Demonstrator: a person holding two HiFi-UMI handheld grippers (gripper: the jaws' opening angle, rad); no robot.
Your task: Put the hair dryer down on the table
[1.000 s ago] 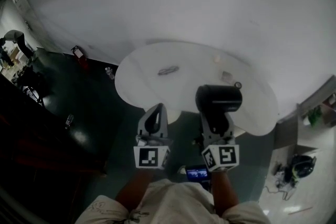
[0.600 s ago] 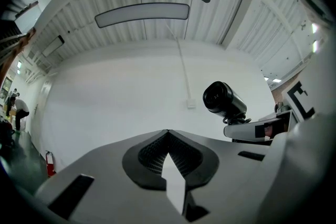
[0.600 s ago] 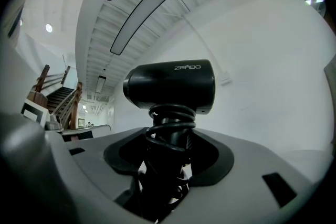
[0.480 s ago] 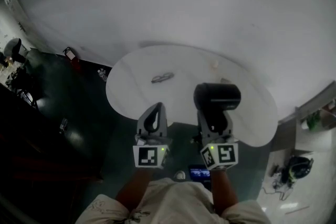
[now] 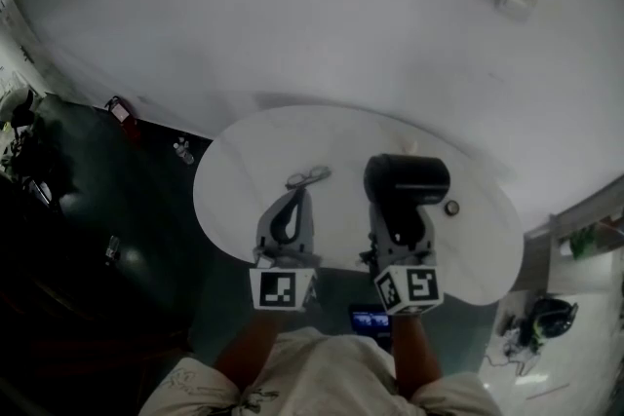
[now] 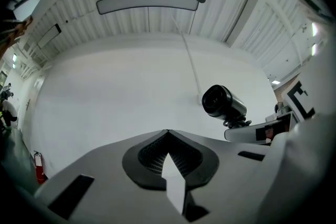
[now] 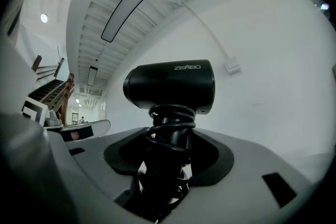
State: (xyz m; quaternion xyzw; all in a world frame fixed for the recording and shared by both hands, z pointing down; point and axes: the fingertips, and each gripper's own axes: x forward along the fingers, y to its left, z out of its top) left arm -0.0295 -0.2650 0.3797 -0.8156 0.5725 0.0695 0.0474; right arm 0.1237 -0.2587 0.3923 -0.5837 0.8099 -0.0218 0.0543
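Note:
The black hair dryer point(image 5: 407, 180) stands barrel-up in my right gripper point(image 5: 400, 221), which is shut on its handle, the cord coiled round it. It hangs above the right half of the round white table point(image 5: 244, 172). In the right gripper view the hair dryer point(image 7: 170, 86) rises from between the jaws of the right gripper point(image 7: 168, 136), with a white wall behind it. My left gripper point(image 5: 292, 208) is shut and holds nothing, over the table's near edge. In the left gripper view the left gripper point(image 6: 168, 134) points upward at the wall, with the hair dryer point(image 6: 223, 103) to its right.
A pair of glasses point(image 5: 308, 177) lies on the table just beyond the left gripper. A small round object point(image 5: 450, 208) sits right of the dryer. A phone point(image 5: 369, 319) shows below, by the person's body. A red extinguisher point(image 5: 117, 109) and a bottle point(image 5: 180, 151) stand on the dark floor at left.
The table has come nearer in the head view, so both grippers now reach over its near edge. The right gripper's hold on the dryer is unchanged.

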